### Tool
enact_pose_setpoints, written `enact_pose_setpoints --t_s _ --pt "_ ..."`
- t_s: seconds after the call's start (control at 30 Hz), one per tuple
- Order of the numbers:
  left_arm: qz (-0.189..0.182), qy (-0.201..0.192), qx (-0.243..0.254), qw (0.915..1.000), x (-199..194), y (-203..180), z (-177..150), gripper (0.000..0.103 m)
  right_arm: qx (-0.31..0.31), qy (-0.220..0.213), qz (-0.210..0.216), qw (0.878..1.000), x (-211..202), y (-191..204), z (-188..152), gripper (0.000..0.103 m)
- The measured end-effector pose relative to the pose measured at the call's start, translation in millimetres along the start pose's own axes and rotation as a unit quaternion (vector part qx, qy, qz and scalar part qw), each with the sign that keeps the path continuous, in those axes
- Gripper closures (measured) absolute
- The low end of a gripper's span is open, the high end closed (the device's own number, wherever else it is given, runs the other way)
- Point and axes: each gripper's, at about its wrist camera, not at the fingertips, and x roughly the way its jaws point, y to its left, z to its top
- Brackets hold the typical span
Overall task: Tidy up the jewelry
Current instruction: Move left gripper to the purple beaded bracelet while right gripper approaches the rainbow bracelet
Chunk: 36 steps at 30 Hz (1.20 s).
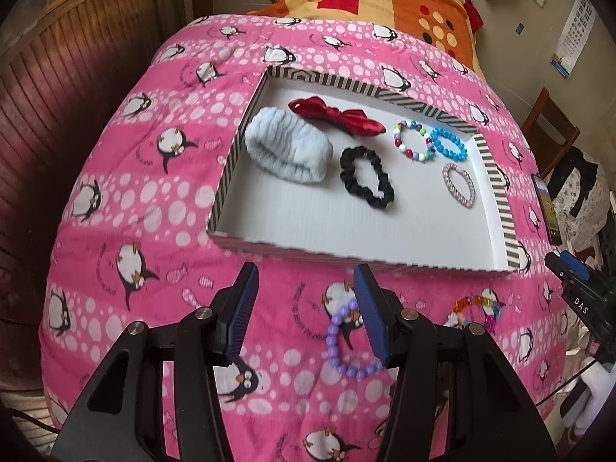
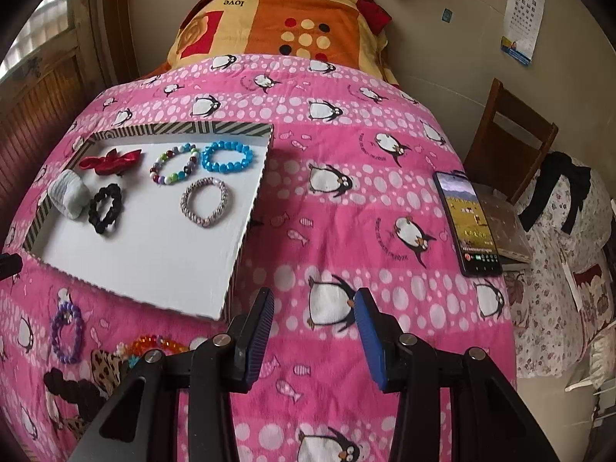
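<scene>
Purple bead bracelet (image 1: 348, 342) on pink blanket (image 1: 154, 177), outside tray (image 1: 227, 171), just beside left gripper (image 1: 306, 310), toward its right finger, which covers part of loop; loop flat, slightly longer fore-aft. Left jaws apart, empty. Right gripper (image 2: 313, 333) jaws apart, empty, farther off; left hand nearer

Left gripper (image 1: 306, 310): matte black linkage arms, silver round pivot pins, ribbed dark-blue finger pads (image 1: 241, 313). Right gripper (image 2: 313, 337): same build, black frame, silver pins, brighter blue ribbed pads (image 2: 370, 340). White "DAS" lettering on black body.
</scene>
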Motion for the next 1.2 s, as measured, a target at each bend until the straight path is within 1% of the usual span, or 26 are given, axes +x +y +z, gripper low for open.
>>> enact_pose_setpoints --t_s 0.03,0.1,0.23,0.27,0.37,0.4,0.6,0.77,1.0,1.2 --pt "-0.002 0.002 -0.001 1.0000 -0.1 0.5 -1.7 0.050 0.000 0.002 0.001 1.000 -0.6 0.0 -2.4 0.062" --pt "-0.008 0.007 -0.004 0.9999 -0.5 1.7 -6.1 0.041 0.001 0.004 0.002 1.000 -1.3 0.1 -5.6 0.062" --pt "-0.021 0.017 -0.007 0.9996 -2.5 4.3 -13.2 0.036 0.001 0.008 0.008 1.000 -3.8 0.9 -15.0 0.062" --pt "-0.024 0.019 -0.008 0.9995 -2.8 5.0 -14.0 0.035 0.002 0.010 0.013 1.000 -4.6 1.5 -17.9 0.062" --pt "-0.051 0.026 -0.015 0.9982 -4.1 10.0 -19.5 0.035 0.001 0.015 0.029 0.999 -6.5 3.9 -26.0 0.061" --pt "-0.054 0.029 -0.017 0.9980 -4.0 11.0 -21.0 0.035 0.000 0.017 0.033 0.999 -6.9 5.2 -28.5 0.061" --pt "-0.061 0.051 -0.013 0.9968 2.4 12.1 -31.4 0.035 -0.012 0.029 0.088 0.996 -8.0 15.6 -49.3 0.061" --pt "-0.074 0.074 -0.015 0.9944 14.7 10.4 -39.4 0.035 -0.030 0.041 0.103 0.993 -2.8 24.0 -62.0 0.061" --pt "-0.060 0.078 -0.006 0.9951 26.9 3.6 -41.2 0.035 -0.019 0.049 0.133 0.990 9.6 28.4 -60.3 0.061" --pt "-0.045 0.094 0.003 0.9945 46.6 -4.8 -40.7 0.035 -0.044 0.049 0.151 0.986 21.2 43.4 -49.6 0.061"
